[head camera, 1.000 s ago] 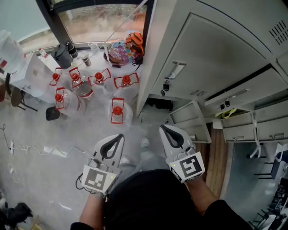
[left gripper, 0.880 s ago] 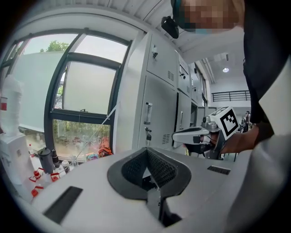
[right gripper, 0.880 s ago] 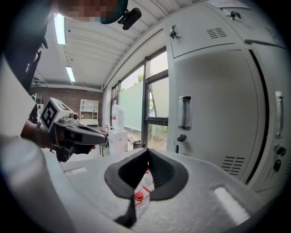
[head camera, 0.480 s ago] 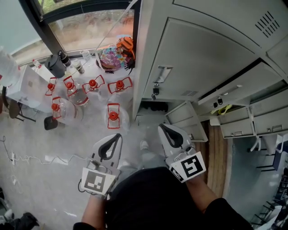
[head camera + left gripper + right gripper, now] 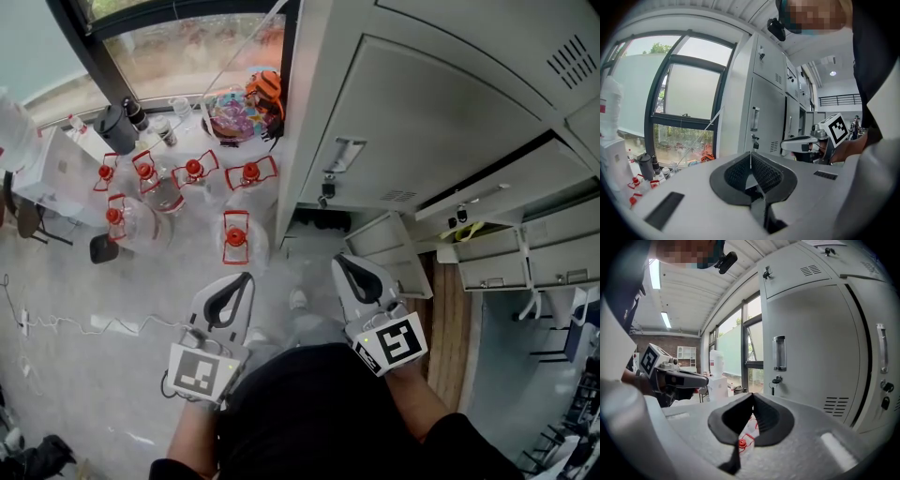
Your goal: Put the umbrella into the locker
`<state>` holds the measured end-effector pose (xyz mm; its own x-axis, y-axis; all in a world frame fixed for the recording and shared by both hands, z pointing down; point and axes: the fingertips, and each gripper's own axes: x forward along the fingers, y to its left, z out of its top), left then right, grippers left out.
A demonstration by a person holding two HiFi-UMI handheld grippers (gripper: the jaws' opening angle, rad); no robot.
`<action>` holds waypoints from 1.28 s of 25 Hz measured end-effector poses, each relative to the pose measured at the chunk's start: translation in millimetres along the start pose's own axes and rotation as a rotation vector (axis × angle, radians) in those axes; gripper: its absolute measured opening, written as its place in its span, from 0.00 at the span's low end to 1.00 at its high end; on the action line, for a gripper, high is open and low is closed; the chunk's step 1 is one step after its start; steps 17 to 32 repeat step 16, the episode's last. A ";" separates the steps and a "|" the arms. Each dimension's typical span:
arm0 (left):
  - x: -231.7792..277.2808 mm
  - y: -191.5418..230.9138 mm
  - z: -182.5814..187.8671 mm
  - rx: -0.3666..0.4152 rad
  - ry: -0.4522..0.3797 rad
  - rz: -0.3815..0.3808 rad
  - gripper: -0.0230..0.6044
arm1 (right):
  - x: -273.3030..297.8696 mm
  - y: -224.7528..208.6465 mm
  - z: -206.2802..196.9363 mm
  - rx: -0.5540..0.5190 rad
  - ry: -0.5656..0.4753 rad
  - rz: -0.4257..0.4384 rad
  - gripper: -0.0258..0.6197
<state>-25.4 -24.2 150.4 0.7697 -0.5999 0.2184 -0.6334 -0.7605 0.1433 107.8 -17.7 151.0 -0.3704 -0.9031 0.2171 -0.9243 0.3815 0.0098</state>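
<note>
The left tongs (image 5: 246,279) are pressed together with nothing between them. The right tongs (image 5: 339,263) are also pressed together and empty. They are held side by side, apart from each other, near the person. On the right stands the grey locker (image 5: 441,122), with one low door (image 5: 394,246) open. Far left, by the window (image 5: 187,47), a colourful round thing seems to be the umbrella (image 5: 232,112). It lies just beyond the water bottles (image 5: 236,234) with red handles.
</note>
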 end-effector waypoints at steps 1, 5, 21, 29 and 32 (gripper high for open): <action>0.7 0.2 -0.3 -0.001 0.003 -0.001 0.05 | 1.0 -0.5 -0.2 0.004 0.000 0.002 0.04; 3.7 0.3 -1.8 -0.006 0.008 -0.004 0.05 | 3.7 -2.5 -0.5 0.017 0.001 0.009 0.04; 12.5 0.9 -0.4 -0.001 0.008 0.003 0.05 | 6.4 -12.4 -8.4 0.012 0.019 0.011 0.04; 12.5 0.9 -0.4 -0.001 0.008 0.003 0.05 | 6.4 -12.4 -8.4 0.012 0.019 0.011 0.04; 12.5 0.9 -0.4 -0.001 0.008 0.003 0.05 | 6.4 -12.4 -8.4 0.012 0.019 0.011 0.04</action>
